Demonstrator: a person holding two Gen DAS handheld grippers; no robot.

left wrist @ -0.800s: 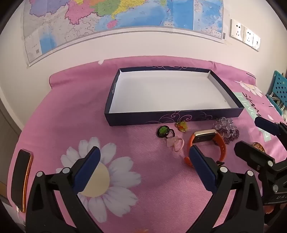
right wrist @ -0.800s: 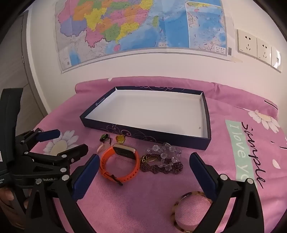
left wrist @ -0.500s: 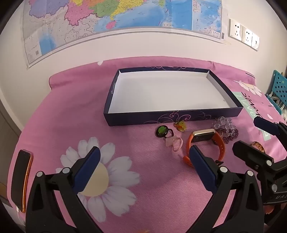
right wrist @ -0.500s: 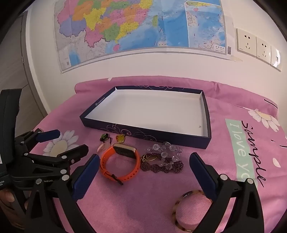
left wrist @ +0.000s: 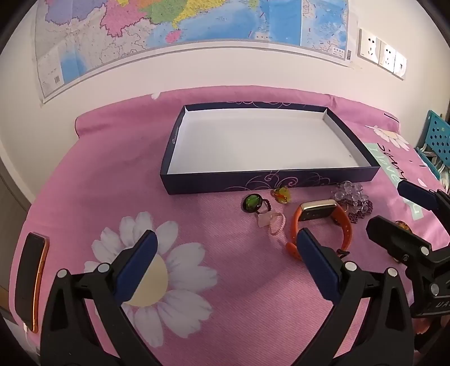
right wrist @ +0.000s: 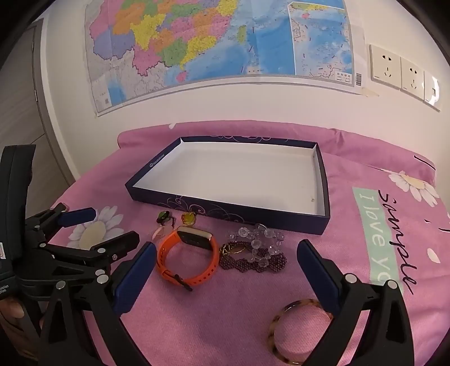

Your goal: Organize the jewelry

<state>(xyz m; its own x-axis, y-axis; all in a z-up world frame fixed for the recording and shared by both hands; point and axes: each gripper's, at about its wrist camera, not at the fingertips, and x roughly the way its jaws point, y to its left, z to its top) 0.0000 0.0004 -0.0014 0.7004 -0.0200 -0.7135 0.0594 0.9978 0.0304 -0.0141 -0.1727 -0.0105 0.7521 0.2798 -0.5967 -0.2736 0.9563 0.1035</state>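
Two grippers, the left gripper (left wrist: 225, 245) and the right gripper (right wrist: 226, 256), are held wide apart above the pink cloth (left wrist: 112, 174); nothing is gripped. An orange watch (right wrist: 187, 260) is laid near the box (right wrist: 225, 208).

1. A large coloured map (left wrist: 197, 25) is seen fixed to the white wall (left wrist: 225, 70), its lower edge tilted in the left wrist view.
2. White wall sockets (right wrist: 399, 71) are mounted in a row just right of the map.
3. A pink cloth (left wrist: 112, 174) printed with white daisies is spread over the surface.
4. A mint strip with black lettering (right wrist: 379, 239) is printed on the cloth at the right.
5. A dark phone with an orange edge (left wrist: 31, 281) is laid at the cloth's left border.
6. A teal perforated rack (left wrist: 436, 140) is seen at the far right.
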